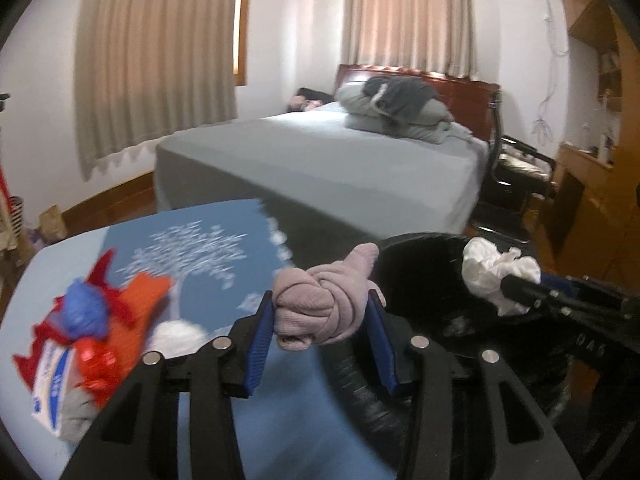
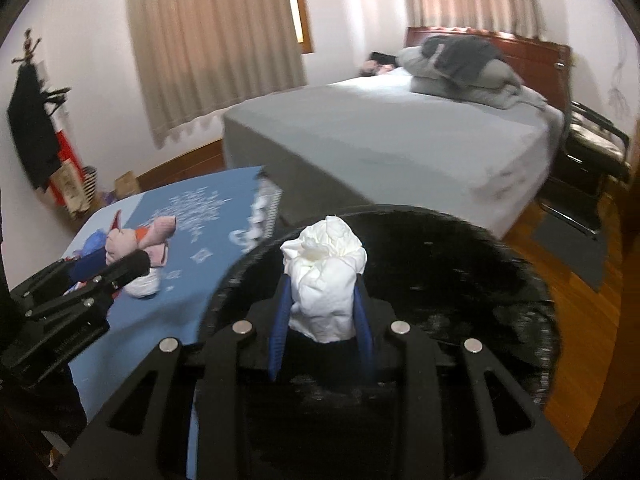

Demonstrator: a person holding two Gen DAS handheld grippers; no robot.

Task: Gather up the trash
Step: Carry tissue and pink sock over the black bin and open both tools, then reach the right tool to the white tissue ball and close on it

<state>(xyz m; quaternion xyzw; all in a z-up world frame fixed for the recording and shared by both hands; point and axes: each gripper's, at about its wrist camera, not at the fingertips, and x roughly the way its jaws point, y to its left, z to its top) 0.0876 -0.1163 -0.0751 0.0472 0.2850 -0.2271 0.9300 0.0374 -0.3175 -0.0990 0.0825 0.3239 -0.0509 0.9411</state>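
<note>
I have the black bin wide open below me, standing just beside the desk with its blue cloth. My right gripper hangs over the mouth of the bin, its fingers pressed narrow on a crumpled white tissue. I judge I should release it only when it is well inside the rim. My left gripper holds a knotted pink cloth, fingers about half open around it, still above the desk edge near the rim; it needs to come further over the bin first.
</note>
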